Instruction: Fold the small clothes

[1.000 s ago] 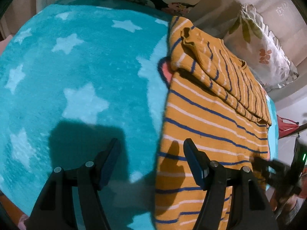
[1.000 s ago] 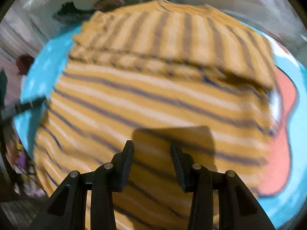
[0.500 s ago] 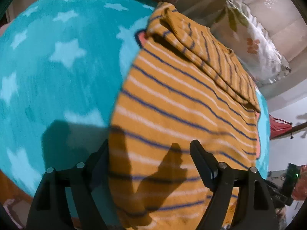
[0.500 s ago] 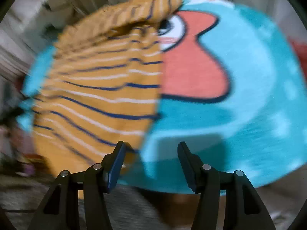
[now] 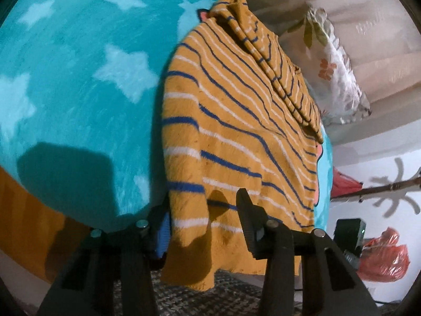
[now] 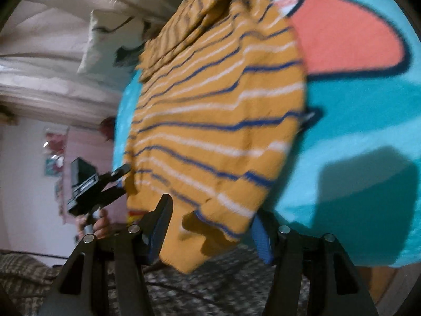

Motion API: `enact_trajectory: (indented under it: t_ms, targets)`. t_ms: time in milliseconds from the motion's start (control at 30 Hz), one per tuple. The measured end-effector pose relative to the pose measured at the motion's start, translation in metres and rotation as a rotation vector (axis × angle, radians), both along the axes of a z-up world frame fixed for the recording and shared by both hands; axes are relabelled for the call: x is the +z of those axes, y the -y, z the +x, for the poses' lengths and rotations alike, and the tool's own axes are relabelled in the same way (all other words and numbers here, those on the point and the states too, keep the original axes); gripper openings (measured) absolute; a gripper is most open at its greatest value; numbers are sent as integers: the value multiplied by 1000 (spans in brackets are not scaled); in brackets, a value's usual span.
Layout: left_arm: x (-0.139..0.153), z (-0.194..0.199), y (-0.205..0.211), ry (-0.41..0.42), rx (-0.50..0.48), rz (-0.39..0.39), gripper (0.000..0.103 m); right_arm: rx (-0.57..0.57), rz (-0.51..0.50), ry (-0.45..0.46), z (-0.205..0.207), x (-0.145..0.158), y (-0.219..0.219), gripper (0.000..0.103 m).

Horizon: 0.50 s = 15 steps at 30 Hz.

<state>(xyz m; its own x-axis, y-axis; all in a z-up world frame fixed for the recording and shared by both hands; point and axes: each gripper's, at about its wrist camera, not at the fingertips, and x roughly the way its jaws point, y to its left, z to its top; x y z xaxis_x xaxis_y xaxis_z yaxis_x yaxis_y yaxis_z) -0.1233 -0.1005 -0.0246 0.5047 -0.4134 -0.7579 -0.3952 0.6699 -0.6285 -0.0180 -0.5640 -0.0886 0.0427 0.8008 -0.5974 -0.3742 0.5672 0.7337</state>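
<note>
Two grippers meet the same garment, a mustard-yellow striped top (image 5: 236,121) lying on a turquoise star-print blanket (image 5: 79,65), its near hem hanging over the blanket's front edge. The far part of the top is folded over itself into a narrower striped band.

At the top's left hem corner, the left gripper (image 5: 202,223) has the cloth between its fingers — the jaws have just been closing, but a gap shows beside the right finger (image 5: 247,218), and whether the left one presses the fabric I cannot tell. The corner droops below the fingers towards a dark woven floor covering (image 5: 210,295).

At the top's right hem corner, the right gripper (image 6: 210,226) stands wide, its jaws having opened over the last second; the blue-padded fingers (image 6: 260,239) sit either side of the hanging hem with no visible pinch. This view is blurred. Beyond the top here, the blanket carries a coral shape outlined in dark blue (image 6: 342,34).

Past the top's far edge lies a floral pillow (image 5: 334,73). From the right wrist view, the person's hand (image 6: 100,223) holds the other gripper's handle just beside the top's hem
</note>
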Motion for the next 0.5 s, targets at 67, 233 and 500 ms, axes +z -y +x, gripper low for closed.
enact_trajectory:
  t_ms: [67,233,500]
  targets:
    - [0,1,4,13,-6,-10,58,47,11,-12,-5,-3,-14,59]
    - [4,8,15,3,-16,26,61,103,-18,5,-10,-4,-35,51]
    - [8,-21,-1,-98,30,91,7,181,-45,-48,-7,-8,-17,8]
